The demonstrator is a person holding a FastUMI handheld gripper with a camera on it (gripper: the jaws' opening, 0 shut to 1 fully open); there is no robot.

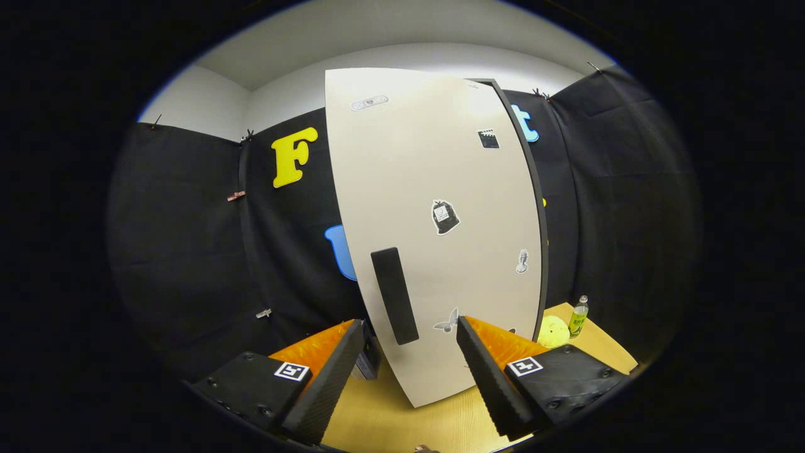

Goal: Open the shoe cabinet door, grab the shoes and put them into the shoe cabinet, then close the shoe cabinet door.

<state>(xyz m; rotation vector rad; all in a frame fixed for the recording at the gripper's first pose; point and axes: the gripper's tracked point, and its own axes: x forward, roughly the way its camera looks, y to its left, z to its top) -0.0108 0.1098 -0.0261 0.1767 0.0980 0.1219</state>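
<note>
Claw [409, 343] open — door handle [394, 296] between fingers.

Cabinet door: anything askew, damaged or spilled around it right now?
Nothing stands out. The cabinet door looks intact, its dark handle just ahead of the open fingers. A bottle stands upright beside a yellow ball on the table.

One shoe cabinet door [434, 207] stands mid-frame, with one dark handle [394, 296] low on it and six small stickers [444, 217] scattered over its face. At lower right on the one counter [604, 346] are one bottle [578, 316] and one yellow ball [553, 331]. Two fingers [487, 371], spread apart, show at the bottom.
</note>
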